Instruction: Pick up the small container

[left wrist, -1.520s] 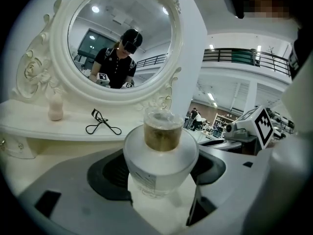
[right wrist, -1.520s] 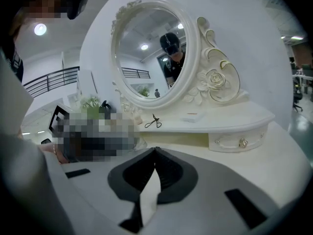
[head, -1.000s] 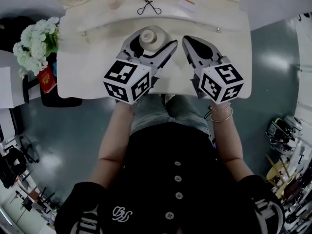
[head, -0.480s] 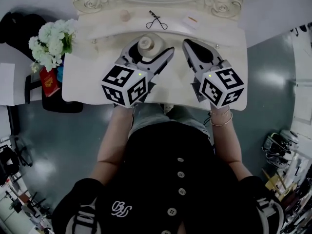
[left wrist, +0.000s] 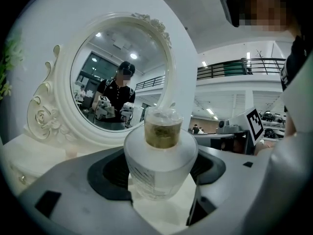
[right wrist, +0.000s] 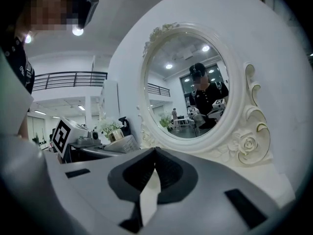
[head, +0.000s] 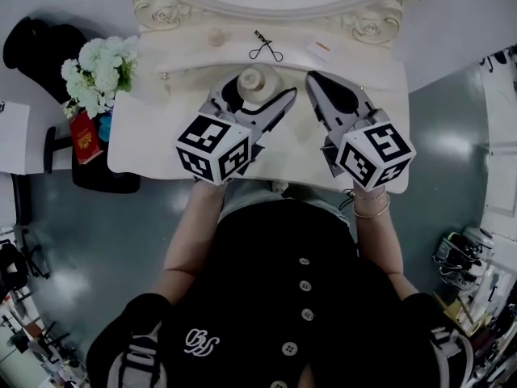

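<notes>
The small container (head: 254, 79) is a frosted white jar with a gold neck and a clear cap. It sits between the jaws of my left gripper (head: 257, 95), which is shut on its body, over the middle of the cream vanity table (head: 153, 144). In the left gripper view the container (left wrist: 160, 160) fills the centre between both dark pads. I cannot tell whether its base touches the table. My right gripper (head: 313, 77) is beside it to the right, shut and empty, and in its own view the jaws of the right gripper (right wrist: 154, 153) meet.
An eyelash curler (head: 266, 48), a small card (head: 322, 48) and a small round knob (head: 216, 35) lie on the back shelf under the ornate mirror frame (head: 161, 10). White flowers (head: 101, 67) and a red booklet (head: 83, 125) sit off the table's left edge.
The head view has shifted, so the table and mirror sit lower and further right in frame. The left gripper stays shut on the container; both grippers keep about the same places over the table.
</notes>
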`<state>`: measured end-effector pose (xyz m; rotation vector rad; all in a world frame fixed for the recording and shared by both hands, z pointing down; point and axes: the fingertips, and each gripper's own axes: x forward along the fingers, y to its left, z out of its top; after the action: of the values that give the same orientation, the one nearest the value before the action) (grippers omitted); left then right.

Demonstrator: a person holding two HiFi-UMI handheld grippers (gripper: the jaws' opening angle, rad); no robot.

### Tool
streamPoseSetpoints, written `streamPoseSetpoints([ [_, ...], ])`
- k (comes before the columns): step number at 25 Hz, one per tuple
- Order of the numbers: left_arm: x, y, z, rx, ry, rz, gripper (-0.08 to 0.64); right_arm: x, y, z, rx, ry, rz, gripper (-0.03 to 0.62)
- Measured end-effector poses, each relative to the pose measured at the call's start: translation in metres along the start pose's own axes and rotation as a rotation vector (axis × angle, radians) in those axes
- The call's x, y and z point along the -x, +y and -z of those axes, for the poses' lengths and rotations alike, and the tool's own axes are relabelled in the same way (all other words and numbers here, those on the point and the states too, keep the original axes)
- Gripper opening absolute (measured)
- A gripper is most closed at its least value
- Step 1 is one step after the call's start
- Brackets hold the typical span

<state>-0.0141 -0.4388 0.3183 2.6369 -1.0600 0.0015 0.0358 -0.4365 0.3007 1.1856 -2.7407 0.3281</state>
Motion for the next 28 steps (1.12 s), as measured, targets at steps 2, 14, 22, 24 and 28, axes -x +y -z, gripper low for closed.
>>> streamPoseSetpoints([
  [2, 0.0, -0.004, -0.003, -0.009, -0.012, 0.005, 0.322, 0.002, 0.001, 0.0, 0.003, 0.003, 0.001, 0.003],
  [14, 0.008, -0.018, -0.007, -0.054, -0.041, 0.048, 0.322, 0.011, 0.008, 0.006, -0.013, 0.003, 0.009, 0.003],
  [22, 0.013, -0.022, 0.001, -0.032, -0.045, 0.059, 0.322, 0.017, 0.013, 0.017, -0.049, -0.013, 0.008, 0.003],
  [24, 0.014, -0.022, 0.004, -0.029, -0.039, 0.059, 0.322, 0.019, 0.015, 0.019, -0.05, -0.01, 0.006, 0.003],
  [28, 0.016, -0.025, 0.009, -0.035, -0.032, 0.063, 0.322, 0.021, 0.018, 0.024, -0.06, -0.007, 0.006, 0.003],
])
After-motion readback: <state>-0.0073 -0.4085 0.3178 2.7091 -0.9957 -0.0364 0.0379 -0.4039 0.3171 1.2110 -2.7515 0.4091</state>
